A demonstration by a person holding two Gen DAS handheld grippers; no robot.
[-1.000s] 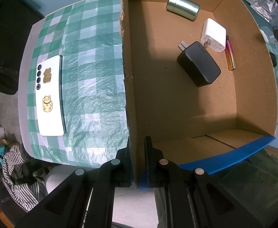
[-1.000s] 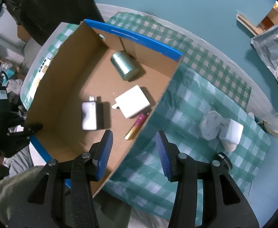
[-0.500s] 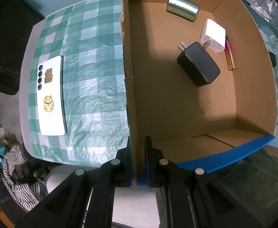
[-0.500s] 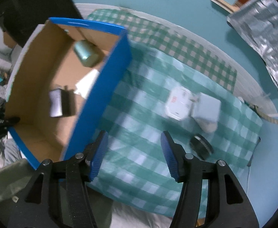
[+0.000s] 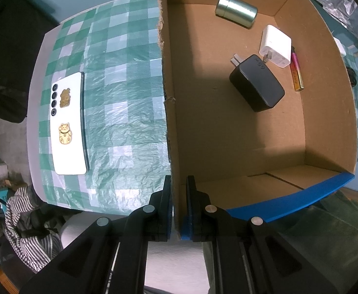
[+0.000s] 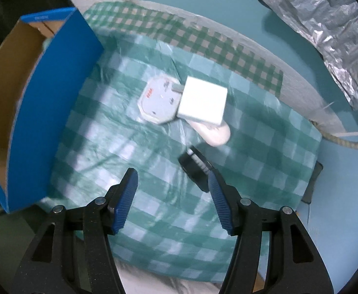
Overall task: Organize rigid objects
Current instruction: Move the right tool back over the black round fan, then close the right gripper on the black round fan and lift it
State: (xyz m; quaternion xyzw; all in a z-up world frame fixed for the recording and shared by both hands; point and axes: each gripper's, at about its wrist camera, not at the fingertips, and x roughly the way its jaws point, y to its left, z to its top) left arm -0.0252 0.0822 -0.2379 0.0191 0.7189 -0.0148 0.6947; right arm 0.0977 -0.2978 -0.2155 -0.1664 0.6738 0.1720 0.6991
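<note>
My left gripper is shut on the near left wall of the cardboard box. Inside the box lie a green metal tin, a white charger, a black charger and a pink-yellow lighter. My right gripper hangs over the checked cloth to the right of the box's blue wall. Its jaws are opening and hold nothing. Ahead of it lie a white octagonal adapter, a white cube resting on a pale oval piece, and a black round object beside the right finger.
A white phone with gold cat stickers lies on the cloth left of the box. Crumpled silver foil sits beyond the table's far right. Striped fabric hangs below the table's near left edge.
The right gripper swept from above the box to over the cloth on its right, sank lower, and its jaws widened. The left gripper and the box stayed still.
</note>
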